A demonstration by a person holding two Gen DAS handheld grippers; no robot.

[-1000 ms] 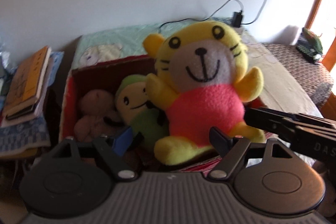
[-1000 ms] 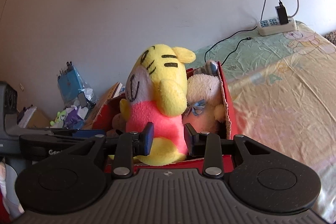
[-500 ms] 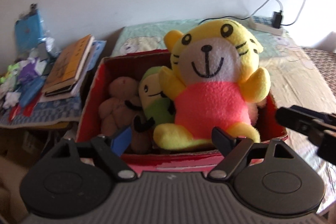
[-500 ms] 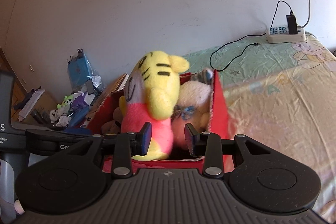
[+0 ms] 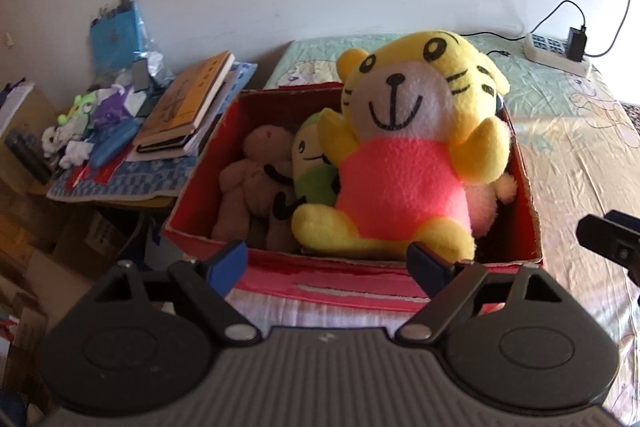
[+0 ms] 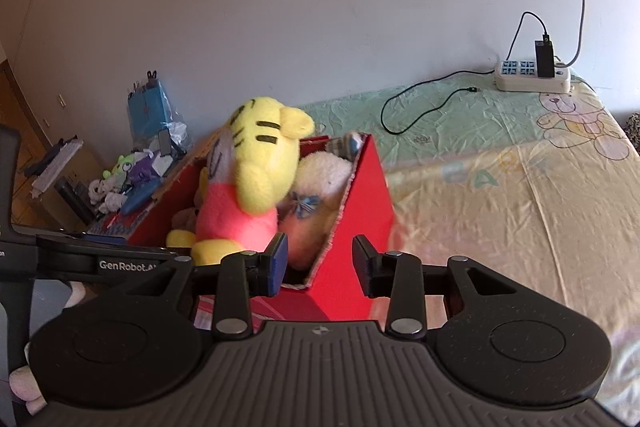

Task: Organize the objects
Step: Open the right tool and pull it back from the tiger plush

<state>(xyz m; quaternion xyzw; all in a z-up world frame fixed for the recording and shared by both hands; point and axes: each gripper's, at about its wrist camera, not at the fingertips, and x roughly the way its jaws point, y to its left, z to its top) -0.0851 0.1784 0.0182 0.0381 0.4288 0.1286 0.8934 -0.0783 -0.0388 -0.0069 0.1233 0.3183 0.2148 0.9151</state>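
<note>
1. While both my tongs hang at the near side of the box (image 5: 352, 269), neither grips anything: my left tongs (image 5: 326, 261) are spread wide, my right tongs (image 6: 318, 265) are parted more narrowly, with the box's near corner in front of the gap.
2. Sitting upright on top of the other toys in the red box is the tiger (image 5: 404, 163), yellow with a pink body; the box stands on the bed (image 6: 500, 195).
3. Beside the tiger lie a brown doll (image 5: 256, 171) and a green doll (image 5: 314, 167), and a white plush (image 6: 320, 171) is squeezed between the tiger and the box's right wall.
4. Left of the box, a low surface (image 5: 120, 183) carries stacked books (image 5: 188, 103), a blue pack (image 5: 116, 43) and small toys.
5. At the bed's far edge by the wall sits a power strip (image 6: 532, 77) with a black charger plugged in and a cable trailing over the sheet.
6. Only my left view shows the tiger's face and the brown and green dolls; my right view shows its side and the white plush's bow.
7. My right view catches my left tongs' body, printed "GenRobot"; the rest is cut off.
</note>
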